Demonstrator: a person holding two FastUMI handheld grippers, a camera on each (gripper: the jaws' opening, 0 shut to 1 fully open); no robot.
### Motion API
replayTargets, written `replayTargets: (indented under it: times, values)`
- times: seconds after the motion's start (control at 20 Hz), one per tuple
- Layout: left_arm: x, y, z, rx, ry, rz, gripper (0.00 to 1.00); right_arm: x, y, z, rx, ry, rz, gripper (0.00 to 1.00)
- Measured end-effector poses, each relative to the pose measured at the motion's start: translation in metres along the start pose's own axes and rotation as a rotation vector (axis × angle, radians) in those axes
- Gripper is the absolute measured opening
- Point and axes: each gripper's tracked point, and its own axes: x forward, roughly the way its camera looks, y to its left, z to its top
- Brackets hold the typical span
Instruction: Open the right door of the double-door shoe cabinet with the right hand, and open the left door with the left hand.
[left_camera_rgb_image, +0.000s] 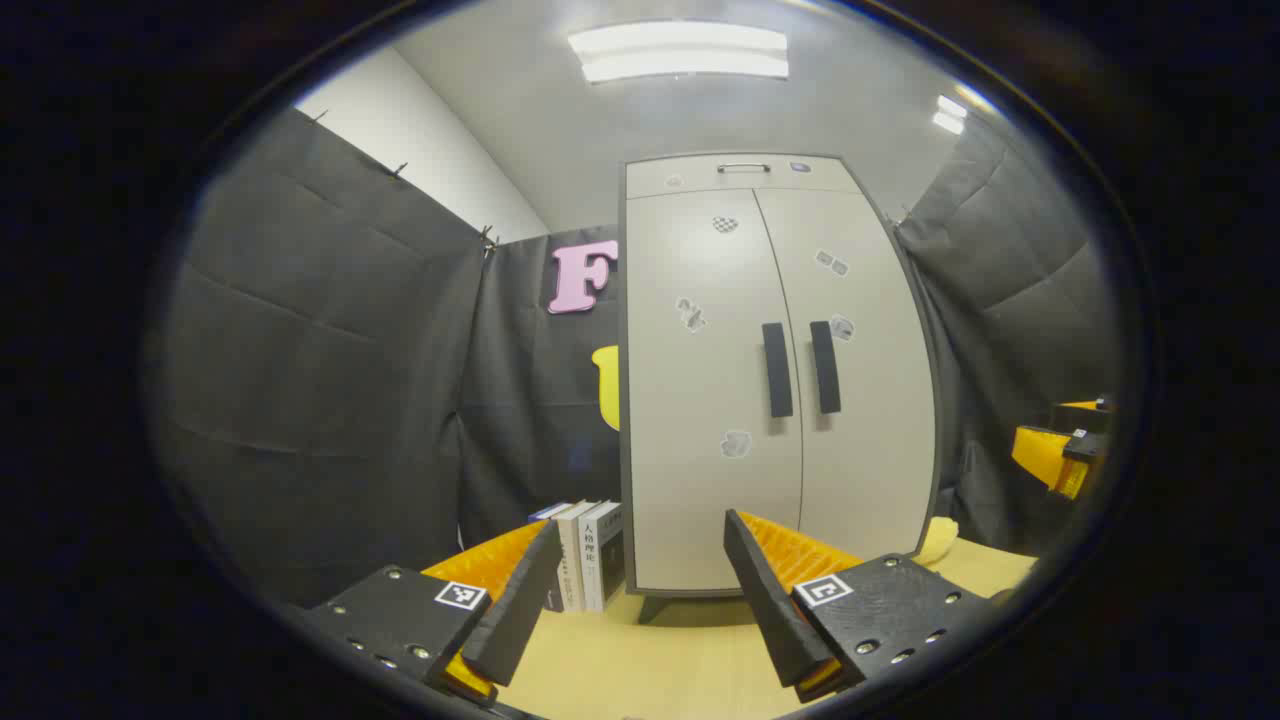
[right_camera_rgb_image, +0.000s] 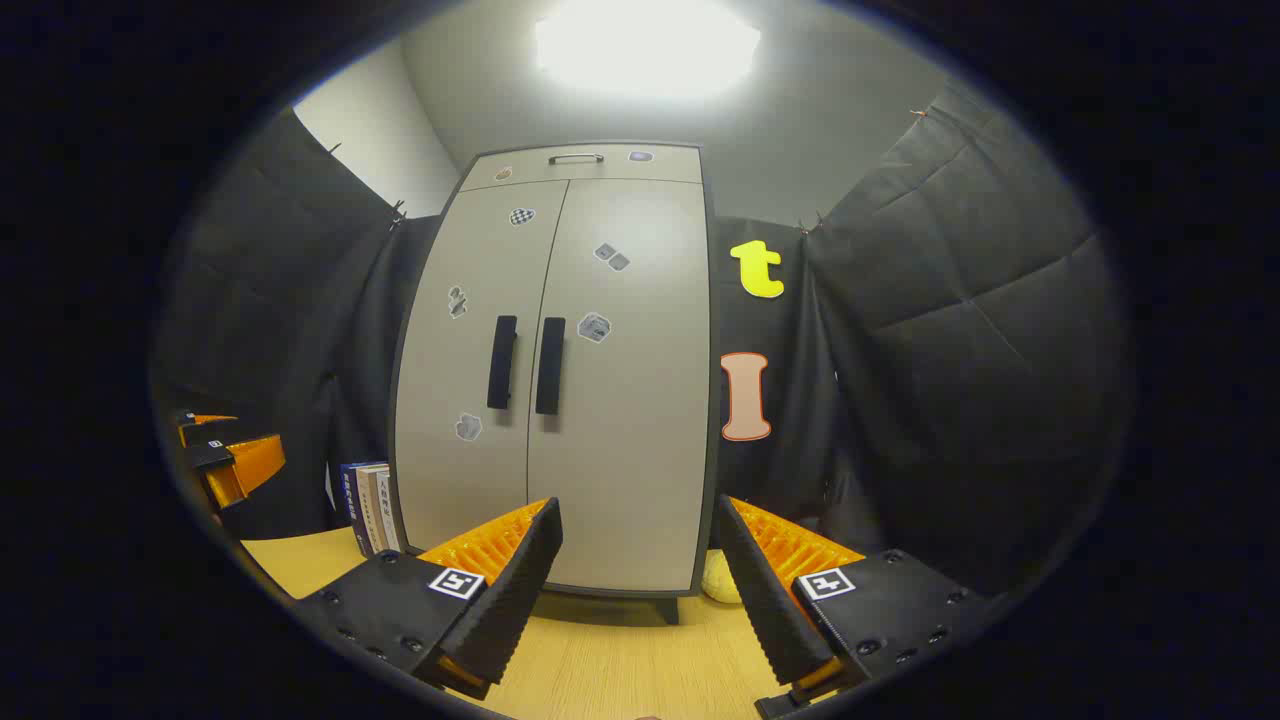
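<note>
The left gripper (left_camera_rgb_image: 640, 590) has its fingers wide apart and holds nothing. It sits low in front of the shoe cabinet (left_camera_rgb_image: 775, 380). The right gripper (right_camera_rgb_image: 640, 580) is spread wide too, also in front of the cabinet. Both doors are closed. The left door handle (left_camera_rgb_image: 777, 369) and right door handle (left_camera_rgb_image: 825, 366) stand side by side in the cabinet's middle. Books (left_camera_rgb_image: 590, 555) stand on the table (left_camera_rgb_image: 650, 670) beside the cabinet's left side.

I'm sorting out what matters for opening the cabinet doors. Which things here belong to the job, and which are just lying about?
Belong to the job:
- shoe cabinet, both doors shut
- left door handle
- right door handle
- left hand-held gripper, open
- right hand-held gripper, open

Just lying about:
- books standing left of the cabinet
- pale yellow object by its right foot
</note>
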Motion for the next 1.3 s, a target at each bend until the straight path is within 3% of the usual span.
replayTargets:
  times: [0.8,1.3]
  values:
    - [-0.007,0.006,-0.002,-0.002,0.006,-0.004,0.96,0.006,0.003,0.004,0.02,0.014,-0.017,0.98]
    - [-0.02,0.017,-0.006,0.019,0.018,0.025,0.96,0.061,0.018,0.05,0.048,-0.013,0.011,0.98]
